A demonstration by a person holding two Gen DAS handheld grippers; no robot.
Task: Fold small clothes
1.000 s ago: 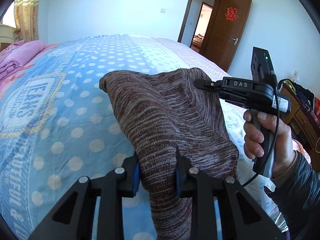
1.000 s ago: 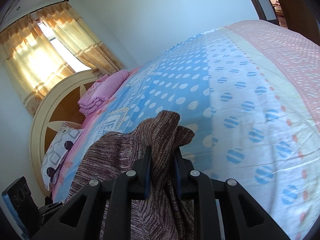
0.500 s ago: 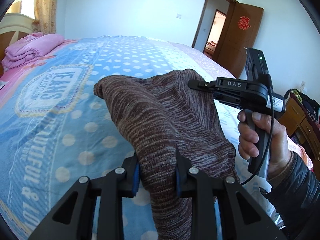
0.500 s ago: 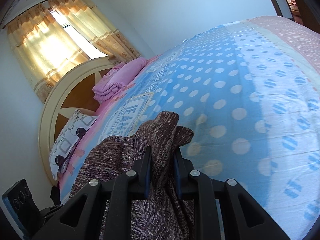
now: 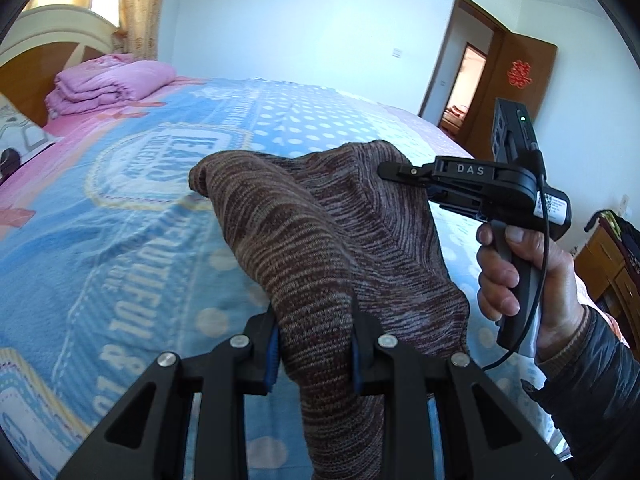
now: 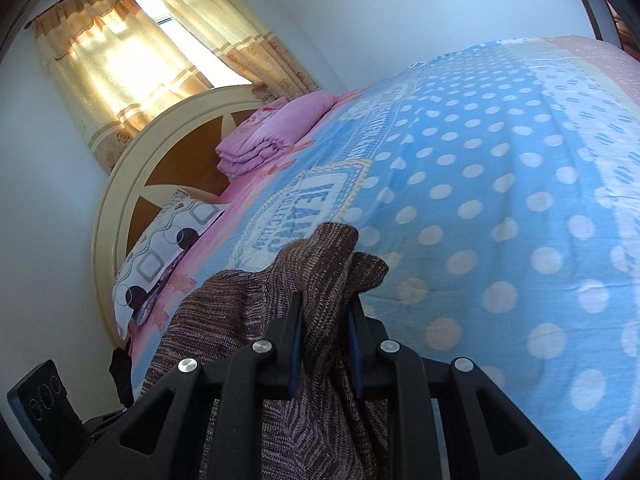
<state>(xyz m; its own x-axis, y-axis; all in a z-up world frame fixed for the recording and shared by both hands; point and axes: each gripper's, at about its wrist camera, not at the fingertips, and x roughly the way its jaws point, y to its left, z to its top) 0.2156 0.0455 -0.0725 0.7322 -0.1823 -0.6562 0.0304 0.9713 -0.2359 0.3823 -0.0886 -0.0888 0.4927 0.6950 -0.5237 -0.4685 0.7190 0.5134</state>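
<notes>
My left gripper [image 5: 314,344] is clamped on a thick fold of the brown marled knit garment [image 5: 320,240], its blue-lined pads pressed into the ribbed, stretchy weave, and my right gripper [image 6: 325,340] pinches a bunched corner of the same cloth. The knit hangs slung between the two tools, above the soft blue polka-dot bedspread [image 6: 500,200]; whether its lower edge touches the bed I cannot quite tell. A folded pink quilt [image 5: 108,86] lies near the curved cream-and-wood headboard [image 6: 132,176].
</notes>
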